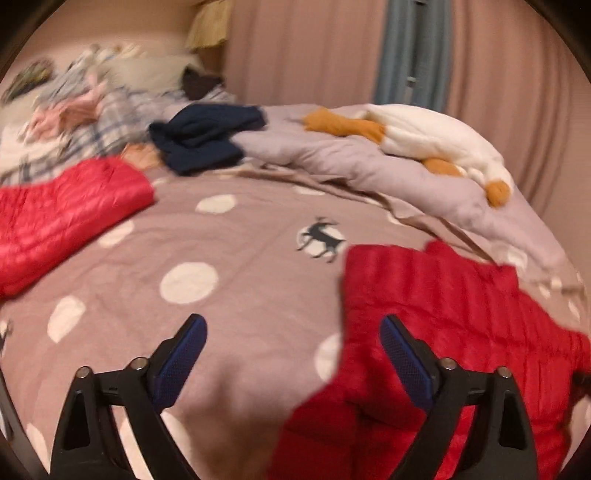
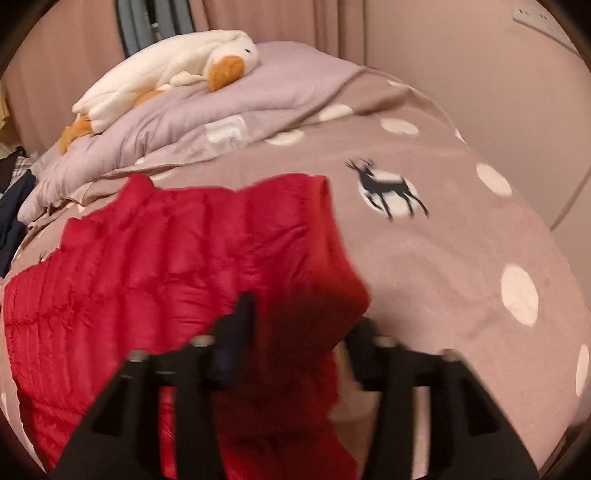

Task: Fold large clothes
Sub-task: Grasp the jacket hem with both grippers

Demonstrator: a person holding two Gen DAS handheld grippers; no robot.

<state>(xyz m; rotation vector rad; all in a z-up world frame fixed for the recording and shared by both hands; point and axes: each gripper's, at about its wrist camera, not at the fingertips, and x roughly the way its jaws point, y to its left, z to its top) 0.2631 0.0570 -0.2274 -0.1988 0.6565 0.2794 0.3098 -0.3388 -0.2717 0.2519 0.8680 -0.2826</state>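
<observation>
Red quilted jacket on spotted bedspread – left gripper jaws wide apart, empty, beside jacket's edge; right gripper straddles a jacket fold – can't tell if clamped.

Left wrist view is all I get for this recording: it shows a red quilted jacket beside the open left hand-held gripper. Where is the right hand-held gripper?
Observer: The right hand-held gripper is over the same red quilted jacket. A bunched edge of it sits between the fingers, but blur hides whether they pinch it.
Operator: Is anything on the wall on that side?
Observer: Yes, a white wall socket at the upper right, past the spotted bedsheet.
</observation>
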